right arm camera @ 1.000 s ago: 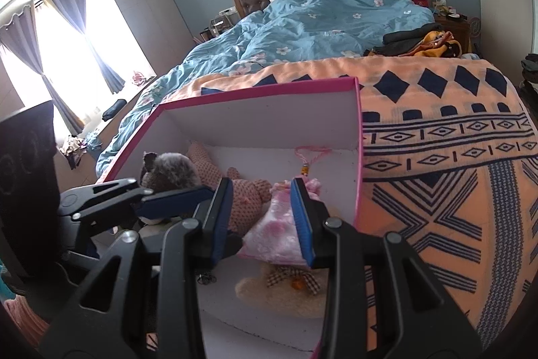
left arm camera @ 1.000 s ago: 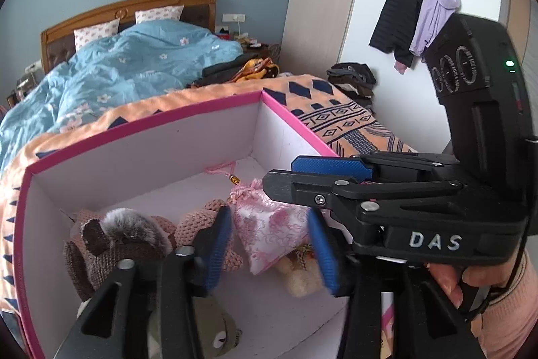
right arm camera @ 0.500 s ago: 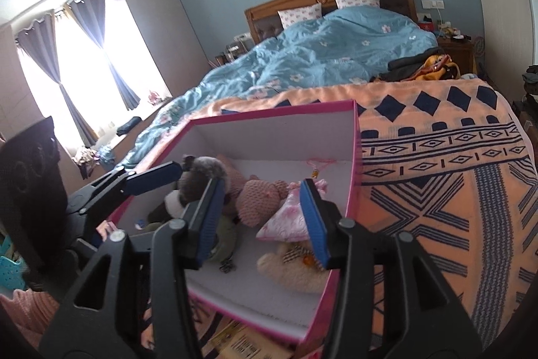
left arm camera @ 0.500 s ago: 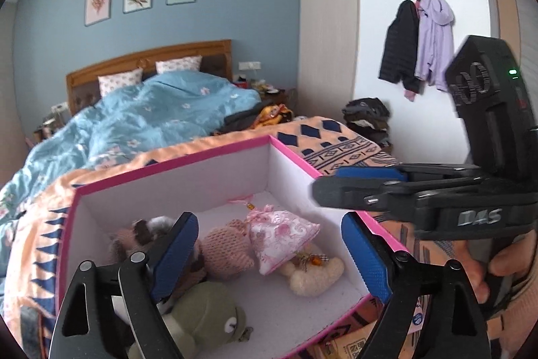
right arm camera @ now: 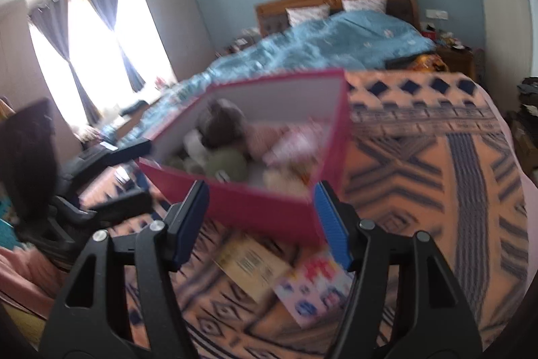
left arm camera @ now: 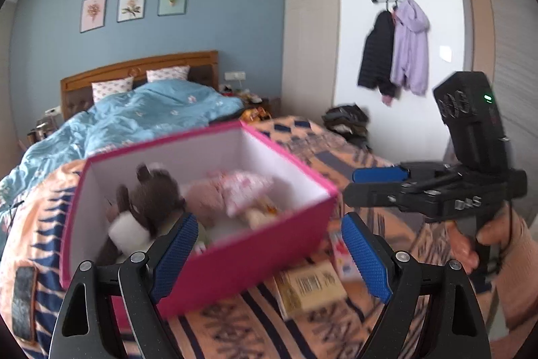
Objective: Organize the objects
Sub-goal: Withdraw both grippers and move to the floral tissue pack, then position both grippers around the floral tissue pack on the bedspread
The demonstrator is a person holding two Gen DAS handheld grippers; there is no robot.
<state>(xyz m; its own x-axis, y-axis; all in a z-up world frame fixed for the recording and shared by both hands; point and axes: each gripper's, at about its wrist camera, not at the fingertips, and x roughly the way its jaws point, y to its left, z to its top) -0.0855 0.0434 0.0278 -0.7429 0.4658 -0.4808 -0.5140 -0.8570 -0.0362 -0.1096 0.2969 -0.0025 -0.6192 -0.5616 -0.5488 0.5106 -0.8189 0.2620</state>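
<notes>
Backing both empty grippers away from the pink box (left arm camera: 235,258) on the bed, I keep the left gripper (left arm camera: 265,254) spread wide and the right gripper (right arm camera: 262,224), just opening, clear above the flat packets (right arm camera: 285,271) beside the box.

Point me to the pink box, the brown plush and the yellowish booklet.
pink box (left arm camera: 255,253), left wrist view, front wall.
brown plush (left arm camera: 156,194), left wrist view, head.
yellowish booklet (right arm camera: 254,261), right wrist view, cover.
</notes>
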